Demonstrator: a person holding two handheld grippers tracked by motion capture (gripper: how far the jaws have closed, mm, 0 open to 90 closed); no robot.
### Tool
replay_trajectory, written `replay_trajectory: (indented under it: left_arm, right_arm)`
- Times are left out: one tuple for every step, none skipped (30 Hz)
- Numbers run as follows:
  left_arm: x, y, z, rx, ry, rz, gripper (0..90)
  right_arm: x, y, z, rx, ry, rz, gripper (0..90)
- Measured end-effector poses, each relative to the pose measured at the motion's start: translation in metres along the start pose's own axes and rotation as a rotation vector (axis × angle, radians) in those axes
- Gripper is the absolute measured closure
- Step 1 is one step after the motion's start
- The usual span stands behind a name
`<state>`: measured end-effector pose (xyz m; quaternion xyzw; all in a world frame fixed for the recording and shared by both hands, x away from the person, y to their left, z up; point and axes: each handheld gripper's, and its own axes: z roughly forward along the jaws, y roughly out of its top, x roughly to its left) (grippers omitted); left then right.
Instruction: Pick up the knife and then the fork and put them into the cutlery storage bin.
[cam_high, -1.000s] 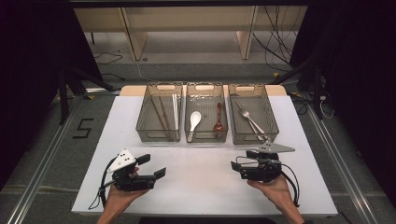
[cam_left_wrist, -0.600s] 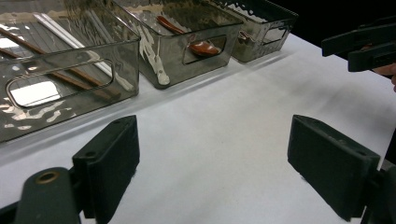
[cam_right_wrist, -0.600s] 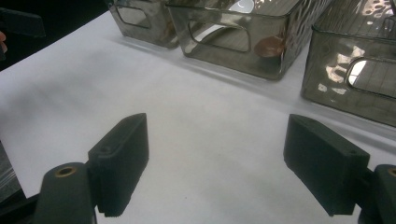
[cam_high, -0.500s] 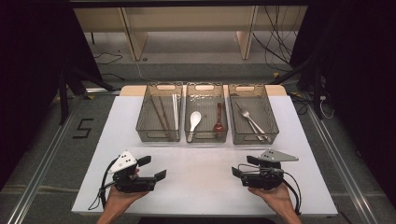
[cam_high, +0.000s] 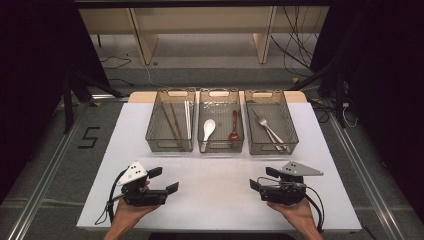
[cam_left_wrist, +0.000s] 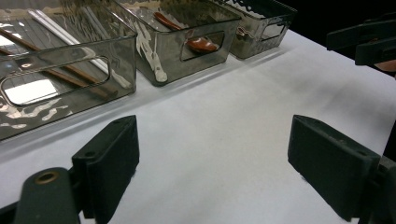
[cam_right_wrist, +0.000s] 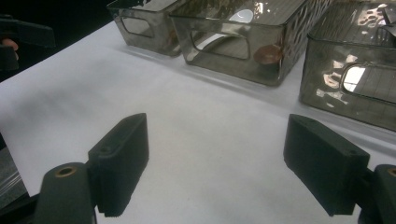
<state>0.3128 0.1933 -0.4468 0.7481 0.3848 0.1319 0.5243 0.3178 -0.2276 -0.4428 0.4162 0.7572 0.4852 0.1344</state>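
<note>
Three smoky clear bins stand in a row at the far side of the white table (cam_high: 220, 170). The left bin (cam_high: 170, 120) holds chopsticks (cam_left_wrist: 60, 74). In the middle bin (cam_high: 221, 120) lie a white spoon (cam_high: 208, 128) and a brown spoon (cam_high: 234, 131). Forks (cam_high: 267, 128) rest in the right bin (cam_high: 270, 120). My left gripper (cam_high: 164, 180) (cam_left_wrist: 217, 158) is held low near the front left, open and empty. My right gripper (cam_high: 262, 178) (cam_right_wrist: 224, 163) mirrors it at the front right, open and empty. Both point inward over bare table.
Bare white table surface lies between the grippers and the bins. Each gripper view catches the other gripper at its edge: the right one (cam_left_wrist: 364, 39) and the left one (cam_right_wrist: 23, 35). A shelf unit and cables sit on the floor beyond the table.
My right gripper has drawn back toward the near edge and slightly to the right. The left gripper has barely moved. Both stay open.
</note>
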Motion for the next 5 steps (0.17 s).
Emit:
replay_trajectory:
  left_arm:
    - [0.0,0.0,0.0,-0.001,0.0,0.0,16.3]
    - [0.0,0.0,-0.0001,-0.001,0.0,0.0,16.3]
    - [0.0001,0.0,0.0,-0.001,0.0,0.0,16.3]
    - [0.0001,0.0,0.0,0.0,0.0,0.0,16.3]
    - [0.0001,0.0,0.0,0.001,0.0,-0.001,16.3]
  right_arm:
    - [0.0002,0.0,0.0,-0.002,0.0,0.0,23.1]
    - [0.0004,0.0001,0.0,-0.002,0.0,-0.002,23.1]
    - [0.0006,0.0001,0.0003,-0.003,-0.001,-0.005,23.1]
    - [0.0008,0.0,0.0006,-0.003,-0.002,-0.007,23.0]
    - [0.0009,-0.0001,0.0009,-0.003,-0.001,-0.01,23.0]
